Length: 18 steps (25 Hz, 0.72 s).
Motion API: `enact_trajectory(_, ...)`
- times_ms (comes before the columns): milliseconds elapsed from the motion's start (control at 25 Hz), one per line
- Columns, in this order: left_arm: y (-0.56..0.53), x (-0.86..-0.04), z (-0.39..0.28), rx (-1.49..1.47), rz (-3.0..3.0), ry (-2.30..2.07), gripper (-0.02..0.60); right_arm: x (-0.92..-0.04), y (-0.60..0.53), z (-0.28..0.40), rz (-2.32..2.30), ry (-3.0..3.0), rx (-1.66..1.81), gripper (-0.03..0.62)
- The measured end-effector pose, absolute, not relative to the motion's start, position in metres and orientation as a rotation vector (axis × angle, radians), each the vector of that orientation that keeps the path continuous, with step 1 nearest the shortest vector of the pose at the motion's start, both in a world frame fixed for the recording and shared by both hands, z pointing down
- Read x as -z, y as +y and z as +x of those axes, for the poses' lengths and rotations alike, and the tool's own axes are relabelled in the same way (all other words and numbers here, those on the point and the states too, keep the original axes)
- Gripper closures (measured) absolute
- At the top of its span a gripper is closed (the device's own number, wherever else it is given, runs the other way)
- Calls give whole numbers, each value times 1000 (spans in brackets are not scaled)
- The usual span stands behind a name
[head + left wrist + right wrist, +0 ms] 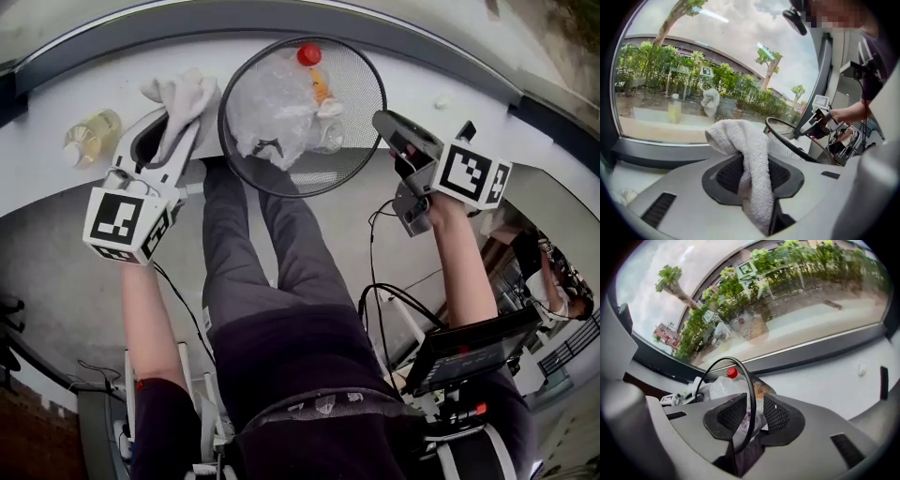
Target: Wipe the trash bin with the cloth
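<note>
Where the white table (56, 183) curves across the upper left of the head view, a small bottle (92, 136) of yellow liquid lies near the window edge. To its right, the left tool (176, 124) points up the frame, clenched on a white cloth (185, 97). In the left gripper view, the cloth (746, 145) runs down between the two dark pads and bunches above them in a rounded fold. The cloth lies just beside the left side of the trash bin (228, 150); whether it touches the rim cannot be told.

The trash bin is a round black mesh basket in the upper middle of the head view, at the table's near edge, with its mouth toward the camera. Inside it are a crumpled clear plastic bag (267, 108) and a red cap (308, 54). Below the bin, the person's legs (272, 281) in dark trousers fill the middle of the frame.

At the bin's right side, the right tool (384, 124) reaches in from the right. In the right gripper view, the thin black rim (749, 390) and mesh wall stand between the pads, which are released, with a gap showing beside the right pad. A small white scrap (441, 100) lies on the table at the upper right.
</note>
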<state>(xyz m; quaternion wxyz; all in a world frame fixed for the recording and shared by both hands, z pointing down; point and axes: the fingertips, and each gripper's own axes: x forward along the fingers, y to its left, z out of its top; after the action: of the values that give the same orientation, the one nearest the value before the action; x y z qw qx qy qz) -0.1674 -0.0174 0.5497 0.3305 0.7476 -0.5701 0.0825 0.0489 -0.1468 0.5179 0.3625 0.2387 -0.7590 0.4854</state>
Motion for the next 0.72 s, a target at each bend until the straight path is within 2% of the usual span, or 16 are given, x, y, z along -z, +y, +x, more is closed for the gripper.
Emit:
enact_trajectory(160, -58, -538, -187, -237, 2025, -1492, 474, -538, -159, 50, 591, -1871, -1085, 505)
enact_trajectory(320, -70, -542, -180, -216, 2041, -1422, 474, -546, -153, 48, 573, -1831, -1018, 512)
enact_trajectory(360, -70, -545, -177, -184, 2028, -1400, 474, -547, -153, 49, 591, -1830, -1017, 547)
enact_trajectory(720, -14, -563, -136, -92, 1912, -1289, 474, -549, -144, 73, 851, -1695, -1476, 523)
